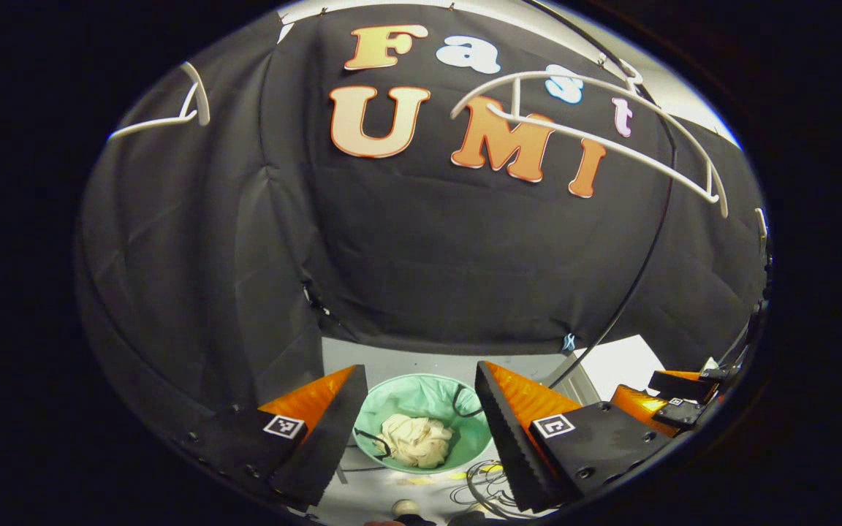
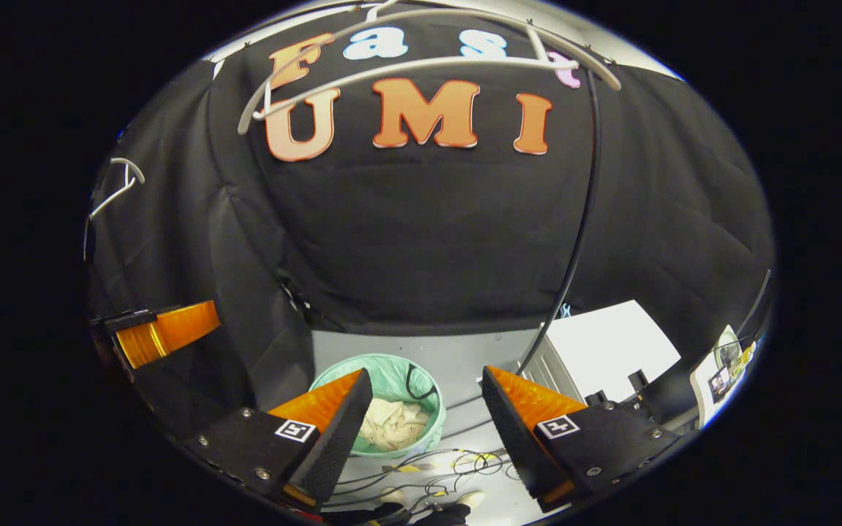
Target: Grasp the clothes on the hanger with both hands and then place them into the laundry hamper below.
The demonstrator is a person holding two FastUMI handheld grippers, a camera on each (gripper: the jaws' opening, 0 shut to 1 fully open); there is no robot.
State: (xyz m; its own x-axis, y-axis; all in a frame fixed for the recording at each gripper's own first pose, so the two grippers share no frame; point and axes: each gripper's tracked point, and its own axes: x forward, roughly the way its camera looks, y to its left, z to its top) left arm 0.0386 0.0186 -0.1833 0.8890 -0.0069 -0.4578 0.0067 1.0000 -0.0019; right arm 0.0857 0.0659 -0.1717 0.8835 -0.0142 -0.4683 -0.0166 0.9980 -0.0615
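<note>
Clothes [image 1: 415, 440] lie crumpled in the hamper [image 1: 457, 394] on the floor, hanger [image 1: 589, 128] bare above. We judge them soft, light, limp; any bunched fold would do for a hold. Left tongs [image 1: 421, 424] wide apart, holding nothing. Right tongs [image 2: 425, 431] likewise wide and empty, above the hamper.

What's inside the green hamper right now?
A crumpled cream garment lies inside the green laundry hamper, with a black cable draped over the rim. Whatever sits beneath the cloth is covered. The white hanger above hangs bare.
</note>
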